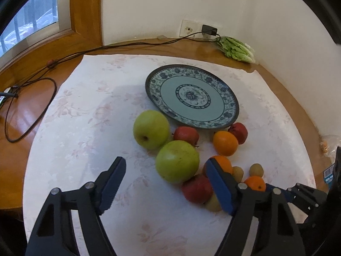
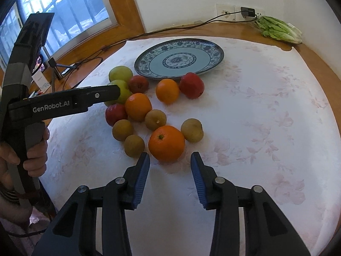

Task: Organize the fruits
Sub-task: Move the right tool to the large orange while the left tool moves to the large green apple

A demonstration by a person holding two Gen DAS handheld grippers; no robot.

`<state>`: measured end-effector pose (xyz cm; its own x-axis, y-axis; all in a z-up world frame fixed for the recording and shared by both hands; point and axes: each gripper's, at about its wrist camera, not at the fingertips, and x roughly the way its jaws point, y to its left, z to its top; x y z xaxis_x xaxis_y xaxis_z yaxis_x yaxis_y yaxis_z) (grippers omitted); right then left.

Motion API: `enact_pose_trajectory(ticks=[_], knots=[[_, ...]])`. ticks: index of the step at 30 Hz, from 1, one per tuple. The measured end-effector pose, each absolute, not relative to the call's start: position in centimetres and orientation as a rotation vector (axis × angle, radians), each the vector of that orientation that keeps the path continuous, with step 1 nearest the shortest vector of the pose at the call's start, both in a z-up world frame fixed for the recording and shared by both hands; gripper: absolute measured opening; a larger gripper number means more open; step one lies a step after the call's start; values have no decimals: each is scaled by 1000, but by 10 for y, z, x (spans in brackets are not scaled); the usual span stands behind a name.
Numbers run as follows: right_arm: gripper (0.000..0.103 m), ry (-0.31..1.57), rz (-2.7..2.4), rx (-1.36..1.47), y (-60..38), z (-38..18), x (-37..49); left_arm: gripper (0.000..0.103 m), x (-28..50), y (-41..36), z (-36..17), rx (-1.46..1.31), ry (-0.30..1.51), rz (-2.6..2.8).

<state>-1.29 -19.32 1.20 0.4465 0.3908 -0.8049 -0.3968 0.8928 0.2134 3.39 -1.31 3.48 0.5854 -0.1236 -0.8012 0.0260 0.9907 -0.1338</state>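
A blue patterned plate [image 1: 213, 111] [image 2: 196, 60] lies bare on a white floral cloth. Fruit is heaped in front of it: two green apples, three red fruits, three oranges and several small brown fruits. My left gripper [image 1: 165, 162] stands open. The nearer green apple [image 1: 177, 161] sits between its jaws with a gap on each side, and its right finger [image 1: 219, 183] covers part of an orange. It reaches over the apples from the side [image 2: 115, 91] in the right wrist view. My right gripper [image 2: 169, 157] is open, its tips just short of the nearest orange [image 2: 166, 143].
A bag of lettuce [image 2: 279, 29] and a plugged-in charger [image 2: 248, 11] sit by the far wall. A black cable [image 1: 32, 98] trails over the wooden table to the left. A person's hand [image 2: 35, 149] grips the left tool's handle. A small tripod [image 2: 56, 66] stands near the window.
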Motion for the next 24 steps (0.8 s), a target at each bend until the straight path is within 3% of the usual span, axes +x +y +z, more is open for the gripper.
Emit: enact_pose_trajectory(ticks=[5,7,24], knots=[[42,992,489,-5,-193,11,-12,56,39,-17,28,-133,972,-119],[42,992,491,-4,-193,11,-11,52,39,-18,27,-153,981,-137],[42,983,491,4,-193,11,-9,50,44,-18,21,-163,980,-136]])
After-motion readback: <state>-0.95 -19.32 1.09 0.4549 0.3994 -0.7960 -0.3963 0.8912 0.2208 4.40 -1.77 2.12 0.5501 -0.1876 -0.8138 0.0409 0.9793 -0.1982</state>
